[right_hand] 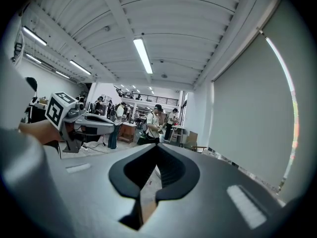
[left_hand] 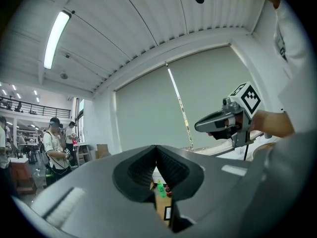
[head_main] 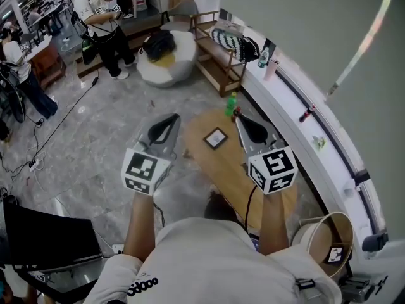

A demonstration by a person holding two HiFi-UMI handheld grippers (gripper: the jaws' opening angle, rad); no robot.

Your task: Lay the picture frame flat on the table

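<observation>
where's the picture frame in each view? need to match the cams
Head view: picture frame at centre, on the wooden table.
Left gripper view: picture frame small, at bottom centre, just below the green bottle.
Right gripper view: not in it.
Shared landmark: the grey window blind.

Bright, even indoor light. White ceiling tube lights (right_hand: pixel 143 55) glow overhead, and a thin streak glares along the grey roller blind (head_main: pixel 285 24). Shadows on the marble floor (head_main: pixel 95 138) are faint. Both gripper views are fisheye circles with black corners and bent lines. Close to the lens, the left gripper (left_hand: pixel 156 148) and right gripper (right_hand: pixel 157 147) look softly out of focus.
</observation>
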